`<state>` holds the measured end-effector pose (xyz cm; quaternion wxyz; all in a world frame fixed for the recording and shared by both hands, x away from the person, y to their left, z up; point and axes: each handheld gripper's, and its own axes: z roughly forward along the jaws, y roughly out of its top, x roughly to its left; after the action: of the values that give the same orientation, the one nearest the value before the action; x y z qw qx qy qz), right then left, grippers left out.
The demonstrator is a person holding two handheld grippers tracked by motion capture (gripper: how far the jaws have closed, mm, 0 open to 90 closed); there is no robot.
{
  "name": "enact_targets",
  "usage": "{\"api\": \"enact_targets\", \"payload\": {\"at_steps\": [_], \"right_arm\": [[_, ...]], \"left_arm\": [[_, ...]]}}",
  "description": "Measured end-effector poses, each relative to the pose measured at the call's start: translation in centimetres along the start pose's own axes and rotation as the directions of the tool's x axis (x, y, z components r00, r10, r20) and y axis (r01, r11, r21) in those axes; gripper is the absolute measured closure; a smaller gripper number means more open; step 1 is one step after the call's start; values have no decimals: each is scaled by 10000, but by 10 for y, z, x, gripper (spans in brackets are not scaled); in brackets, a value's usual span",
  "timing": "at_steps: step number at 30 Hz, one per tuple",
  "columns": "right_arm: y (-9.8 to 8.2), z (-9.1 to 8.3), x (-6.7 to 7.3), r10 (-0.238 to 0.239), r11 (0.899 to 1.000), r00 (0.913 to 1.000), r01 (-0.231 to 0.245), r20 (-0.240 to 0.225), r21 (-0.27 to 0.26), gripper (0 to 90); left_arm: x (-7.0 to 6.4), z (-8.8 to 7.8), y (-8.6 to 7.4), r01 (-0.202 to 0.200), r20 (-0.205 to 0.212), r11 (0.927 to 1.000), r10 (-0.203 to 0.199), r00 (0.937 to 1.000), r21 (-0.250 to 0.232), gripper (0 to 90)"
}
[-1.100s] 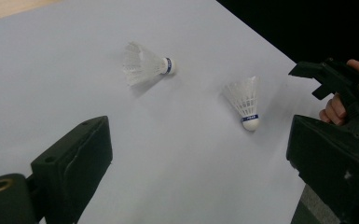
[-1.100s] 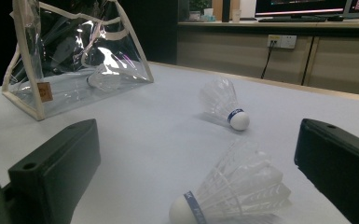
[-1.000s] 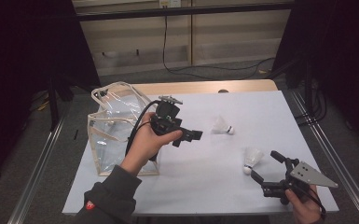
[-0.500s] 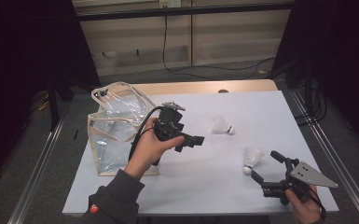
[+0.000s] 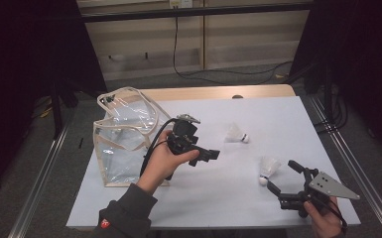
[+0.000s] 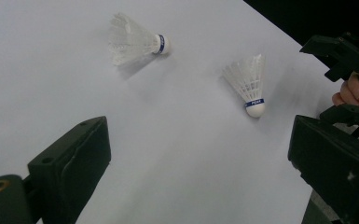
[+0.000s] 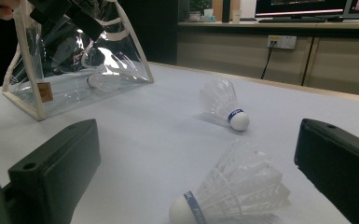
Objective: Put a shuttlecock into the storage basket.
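Swinging away from the bag (image 5: 129, 144), the left gripper (image 5: 209, 155) now hangs past its front edge, jaws spread and empty — looks like a drop-off done, with one shuttle (image 7: 103, 78) lying inside the bag. Two shuttles wait beyond the bag: one (image 5: 236, 134) farther out, the other (image 5: 268, 169) between the right gripper's (image 5: 283, 179) open jaws — bare table between, nothing crowding.

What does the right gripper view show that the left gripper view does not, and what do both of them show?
The right gripper view alone shows the clear bag with a shuttlecock inside, and the wall cabinets behind the table. The left gripper view alone shows the right gripper, open, with the person's fingers on it. Both show the white table and the two loose shuttlecocks, the near one and the far one.
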<state>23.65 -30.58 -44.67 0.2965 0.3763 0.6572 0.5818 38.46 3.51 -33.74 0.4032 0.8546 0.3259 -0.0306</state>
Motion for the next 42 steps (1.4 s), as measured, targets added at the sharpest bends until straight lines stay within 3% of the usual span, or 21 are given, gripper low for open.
{"api": "enact_targets", "payload": {"at_steps": [14,28,42], "right_arm": [[0,0,0,0,10000,10000,0,-35,4,1],[0,0,0,-16,10000,10000,16,-21,13,1],[0,0,0,8,10000,10000,-8,-8,28,1]], "left_arm": [[-1,12,-9,-36,134,9999,33,9999,167,58],[-5,24,-14,-471,300,9986,464,9985,243,55],[-9,35,-18,-657,238,9972,649,9976,358,55]]}}
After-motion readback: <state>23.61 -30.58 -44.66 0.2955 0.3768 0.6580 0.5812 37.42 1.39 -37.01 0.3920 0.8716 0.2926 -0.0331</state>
